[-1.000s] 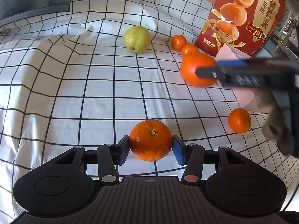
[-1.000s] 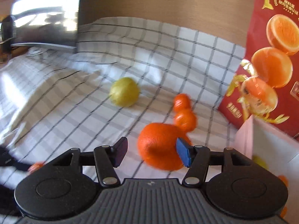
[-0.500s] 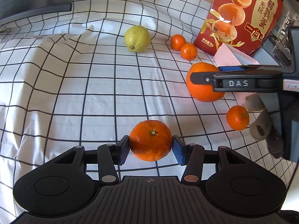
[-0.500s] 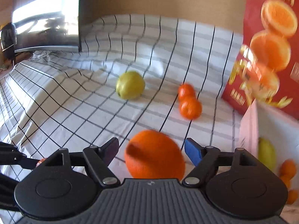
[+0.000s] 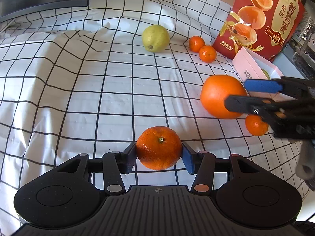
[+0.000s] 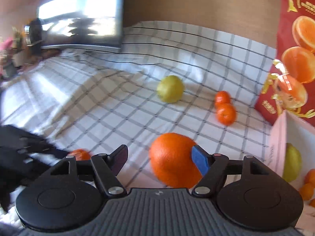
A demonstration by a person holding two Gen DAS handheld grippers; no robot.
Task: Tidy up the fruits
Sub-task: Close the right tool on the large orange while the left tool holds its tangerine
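Left tongs: your left tongs (image 5: 159, 156) are closed on a mandarin (image 5: 158, 147), both pads pressed to its sides, just above the checked cloth.
Right tongs: your right tongs (image 6: 158, 160) stand apart and have just been closing; the big orange (image 6: 173, 160) sits between them against the blue pad (image 6: 199, 162), with a clear gap to the dark one, so it is not clamped.
Pink box: the open pink box (image 6: 279, 147) at the right holds a yellow-green fruit (image 6: 292, 165) and a few small oranges (image 6: 311, 184) beside it.
Loose fruit: a yellow-green lemon-like fruit (image 5: 155, 38) lies far back; right of it two small mandarins (image 5: 202, 49) touch each other near the red carton; another small mandarin (image 5: 256, 124) lies just beside the big orange.
Surface: white cloth with a black grid (image 5: 78, 98), rumpled into folds at the left.
Room: a red carton (image 5: 261, 17) printed with egg pictures stands behind the pink box; a dark screen (image 6: 82, 19) sits at the far left, before a brown wall.
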